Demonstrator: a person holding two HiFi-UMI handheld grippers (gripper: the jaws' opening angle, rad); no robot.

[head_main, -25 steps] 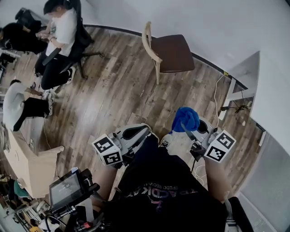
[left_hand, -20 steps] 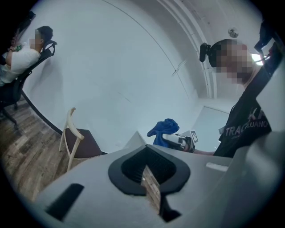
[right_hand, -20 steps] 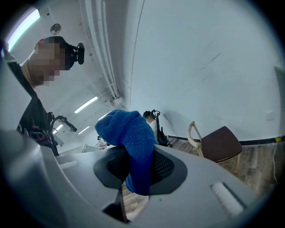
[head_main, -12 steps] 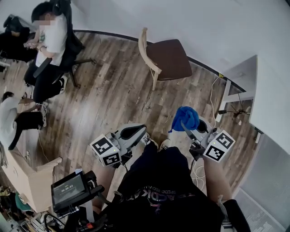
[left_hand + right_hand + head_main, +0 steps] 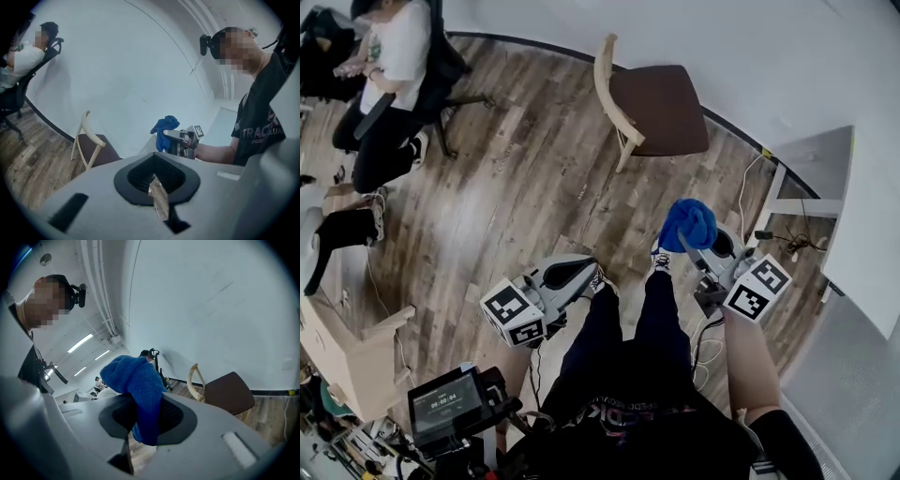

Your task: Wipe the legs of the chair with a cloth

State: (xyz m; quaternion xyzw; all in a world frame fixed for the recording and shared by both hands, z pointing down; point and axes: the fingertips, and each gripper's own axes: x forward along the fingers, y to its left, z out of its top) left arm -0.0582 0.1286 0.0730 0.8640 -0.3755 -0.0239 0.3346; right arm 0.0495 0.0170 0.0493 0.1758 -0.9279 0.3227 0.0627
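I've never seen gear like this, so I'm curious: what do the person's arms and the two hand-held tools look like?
The left tool and right tool are rounded light-grey plastic shells with black insets. Each carries a white cube printed with black square markers. The person wears a black short-sleeved T-shirt; forearms are bare.

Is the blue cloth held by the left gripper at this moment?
No, the blue cloth is clamped in the right gripper, while the left gripper holds nothing.
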